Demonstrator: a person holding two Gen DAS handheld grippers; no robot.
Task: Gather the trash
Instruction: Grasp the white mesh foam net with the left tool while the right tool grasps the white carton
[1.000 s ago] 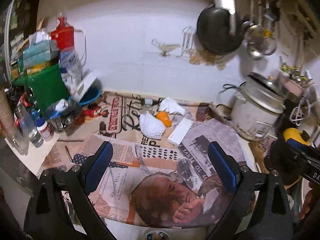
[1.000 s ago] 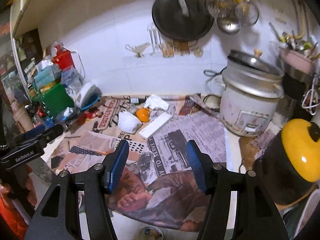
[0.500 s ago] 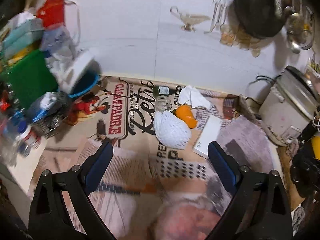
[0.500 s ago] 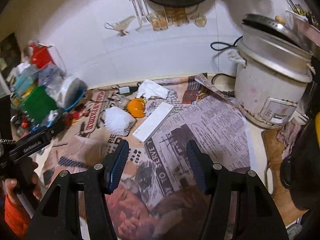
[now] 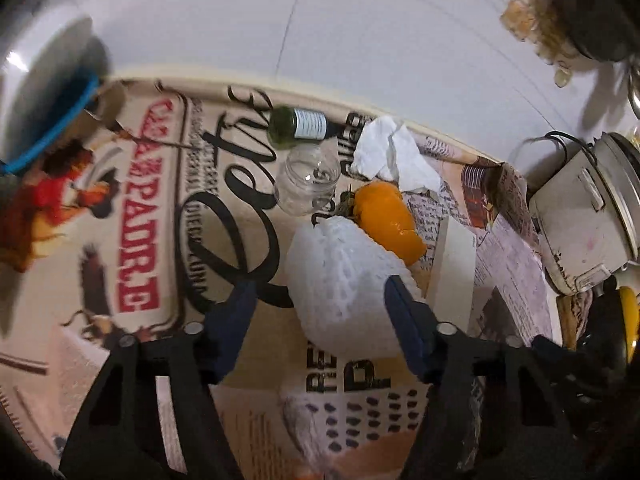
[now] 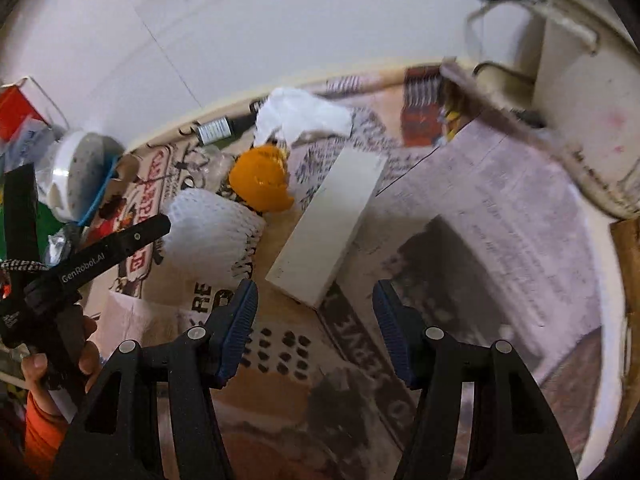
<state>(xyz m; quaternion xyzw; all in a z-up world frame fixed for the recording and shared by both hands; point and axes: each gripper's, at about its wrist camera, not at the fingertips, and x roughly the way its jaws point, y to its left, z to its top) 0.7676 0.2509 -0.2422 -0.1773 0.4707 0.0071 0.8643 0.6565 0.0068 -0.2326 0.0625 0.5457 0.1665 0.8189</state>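
Note:
Trash lies on a newspaper-covered counter [image 5: 132, 216]. A white foam fruit net [image 5: 344, 280] sits between the open jaws of my left gripper [image 5: 320, 300], not pinched. Behind it lie an orange peel [image 5: 388, 220], a clear jar [image 5: 306, 184], a small green bottle [image 5: 300, 126] and a crumpled white tissue [image 5: 392, 154]. My right gripper [image 6: 316, 300] is open just in front of a long white box [image 6: 328, 224]. The right wrist view also shows the foam net [image 6: 208, 236], the peel [image 6: 262, 184] and the tissue [image 6: 300, 118].
A white rice cooker [image 5: 588, 216] stands at the right by the tiled wall, also in the right wrist view [image 6: 588, 120]. A white lid with a blue rim [image 5: 44, 76] leans at the far left. A yellow-capped dark container [image 5: 624, 328] sits at the right edge.
Both grippers have moved forward and down toward the trash. The foam net now sits between the left jaws and the white box lies just ahead of the right jaws.

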